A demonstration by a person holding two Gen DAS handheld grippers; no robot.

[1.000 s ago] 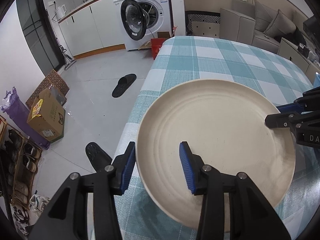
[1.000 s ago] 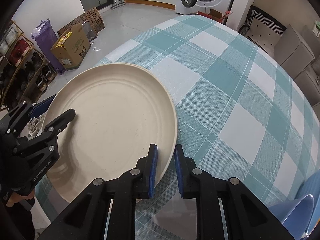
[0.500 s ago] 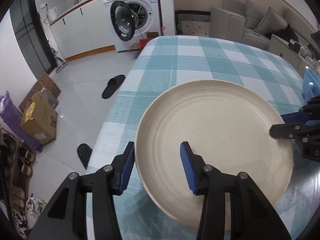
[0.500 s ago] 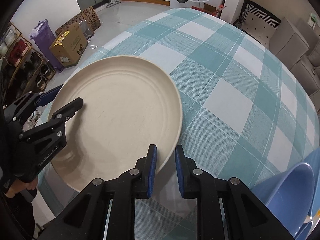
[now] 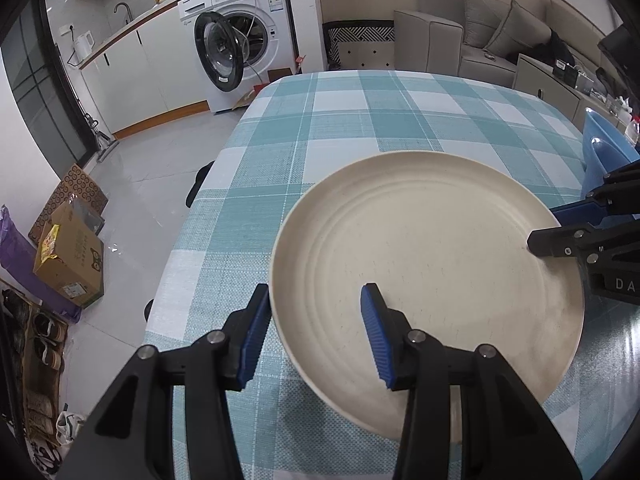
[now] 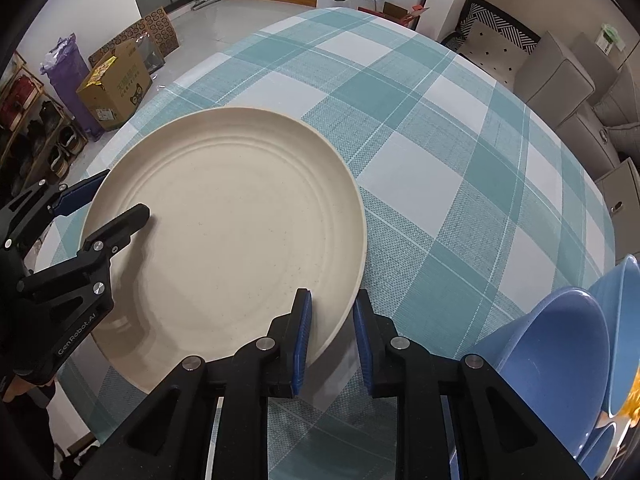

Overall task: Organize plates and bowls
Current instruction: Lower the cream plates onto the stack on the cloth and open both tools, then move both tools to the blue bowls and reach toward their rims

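Observation:
A large cream plate (image 5: 432,264) lies on the teal checked tablecloth (image 5: 360,128). My left gripper (image 5: 314,300) straddles the plate's left rim with one blue pad outside and the other over its inside. A wide gap stands between the pads, which do not pinch the rim. My right gripper (image 6: 330,300) straddles the opposite rim (image 6: 348,280). Its jaws are opening, and the rim stands loose between the pads. Each gripper also shows in the other's view, the left gripper (image 6: 116,200) and the right gripper (image 5: 548,226).
Stacked blue bowls (image 6: 560,360) stand on the table just right of my right gripper, and they show as blue bowls (image 5: 600,148) at the far right. The table's left edge (image 5: 192,240) drops to the floor, where there are a cardboard box (image 5: 68,264), slippers and a shoe rack.
The plate and both grippers have moved from the table's left edge further onto the cloth, toward the blue bowls. The right jaws have parted slightly from the rim.

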